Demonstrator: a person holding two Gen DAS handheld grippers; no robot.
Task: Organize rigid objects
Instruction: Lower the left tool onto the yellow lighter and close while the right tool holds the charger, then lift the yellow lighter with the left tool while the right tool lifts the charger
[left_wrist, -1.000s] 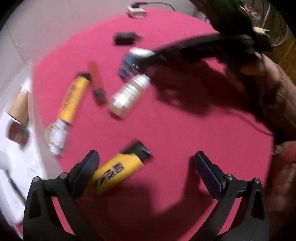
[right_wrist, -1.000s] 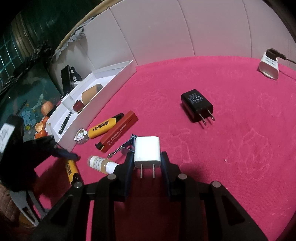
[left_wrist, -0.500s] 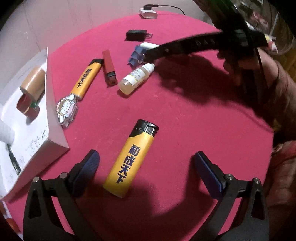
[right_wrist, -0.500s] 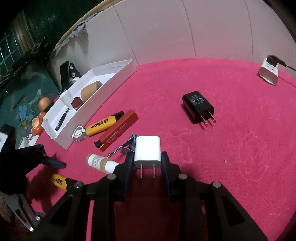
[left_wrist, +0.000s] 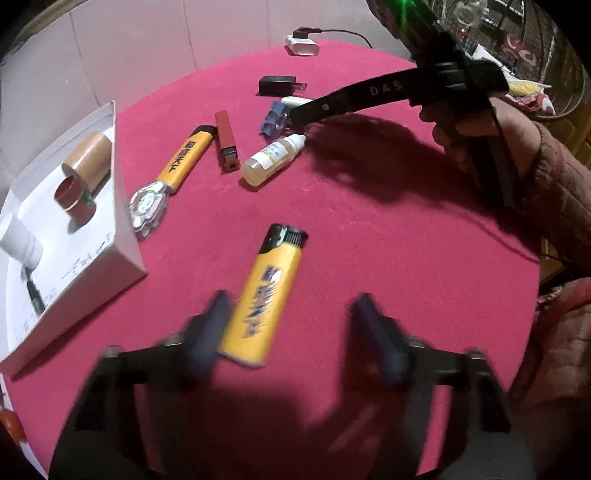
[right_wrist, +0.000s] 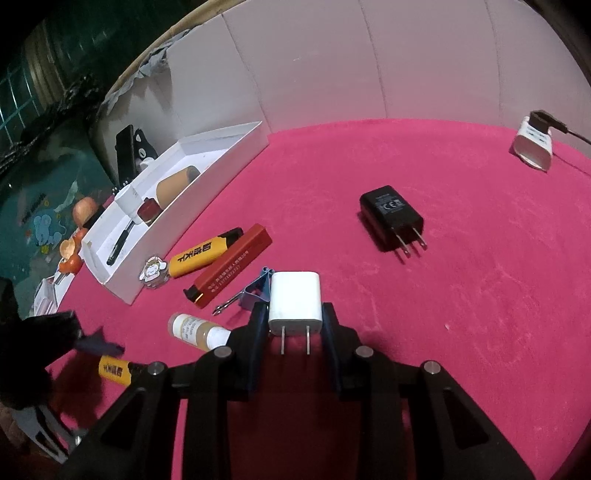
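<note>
My left gripper is open and motion-blurred, its jaws on either side of the lower end of a yellow lighter lying on the red cloth; that lighter also shows in the right wrist view. My right gripper is shut on a white plug charger, prongs pointing back at the camera. A white box at the left holds a brown tube, a red ring and a white bottle. A second yellow lighter, a red lighter, a dropper bottle and a blue binder clip lie in the middle.
A black plug charger lies apart on the cloth. A white adapter with a cable sits at the far edge. A cartoon badge lies against the box. The round table's rim runs close on the right in the left wrist view.
My left gripper has moved forward onto the yellow lighter and its jaws have narrowed around it. My right gripper holds still with the white charger.
</note>
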